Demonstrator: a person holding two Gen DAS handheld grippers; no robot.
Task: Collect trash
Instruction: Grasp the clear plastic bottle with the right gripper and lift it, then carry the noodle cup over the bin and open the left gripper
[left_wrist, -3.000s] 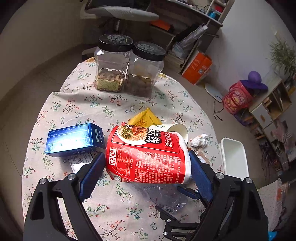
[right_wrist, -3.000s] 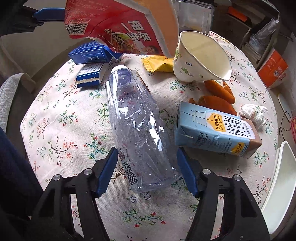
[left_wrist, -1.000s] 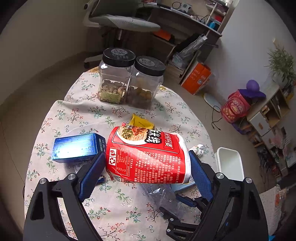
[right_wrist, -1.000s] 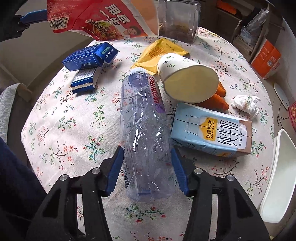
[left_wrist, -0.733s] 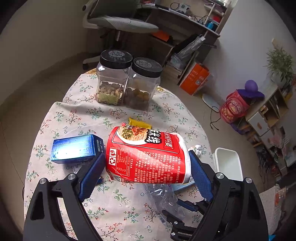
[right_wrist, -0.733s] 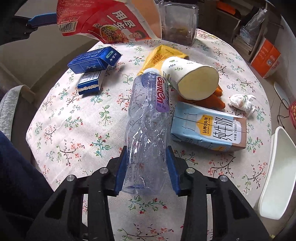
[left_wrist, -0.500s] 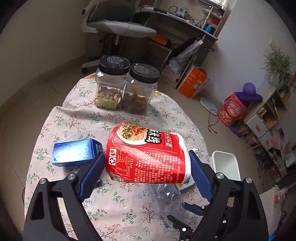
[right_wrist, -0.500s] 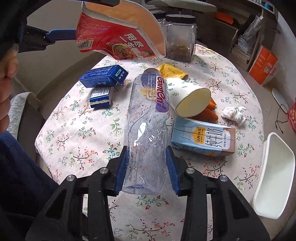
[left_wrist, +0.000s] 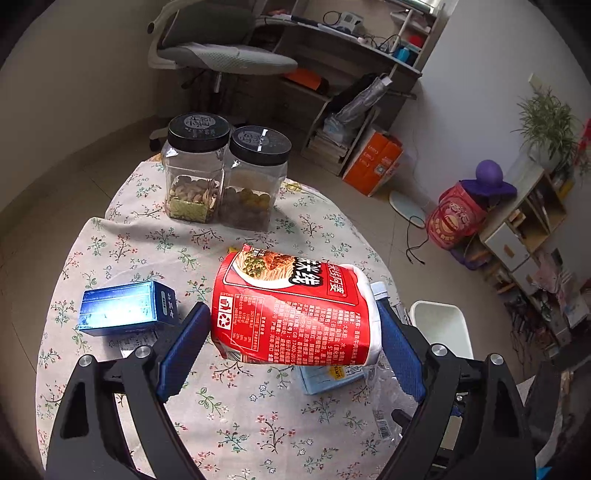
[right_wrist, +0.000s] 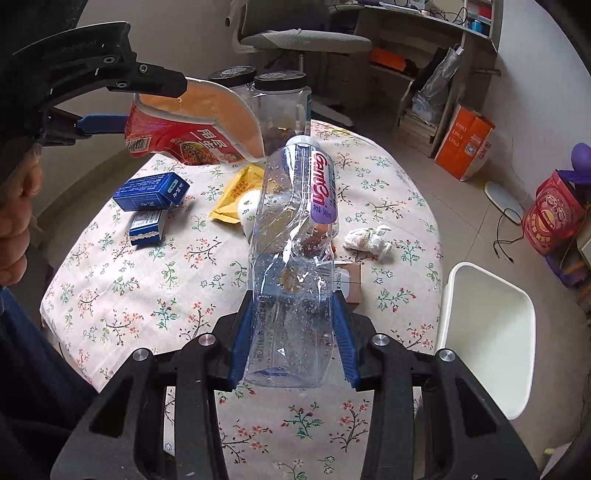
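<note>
A: Holding 2 things up off the table, are you?

B: Yep. Your left gripper is clamped on the red noodle cup, w/ 1 blue pad on each side. The cup lies on its side up in the air, above the flowered table.

A: And your right gripper?

B: It's squeezing the clear plastic bottle near its bottom end. The bottle is crushed, has drops inside, and its white cap points away from you. It's up off the cloth too.

A: What's left on the table?

B: A blue box w/ a smaller blue & white box touching it. A yellow wrapper and a paper cup sit behind the bottle, partly hidden. A crumpled white tissue lies to the right. A light blue carton shows under the noodle cup.

A: And the 2 jars?

B: At the far edge, side by side, black lids on.

A: Where's the bin?

B: The white bin stands on the floor just beside the table's right edge.
</note>
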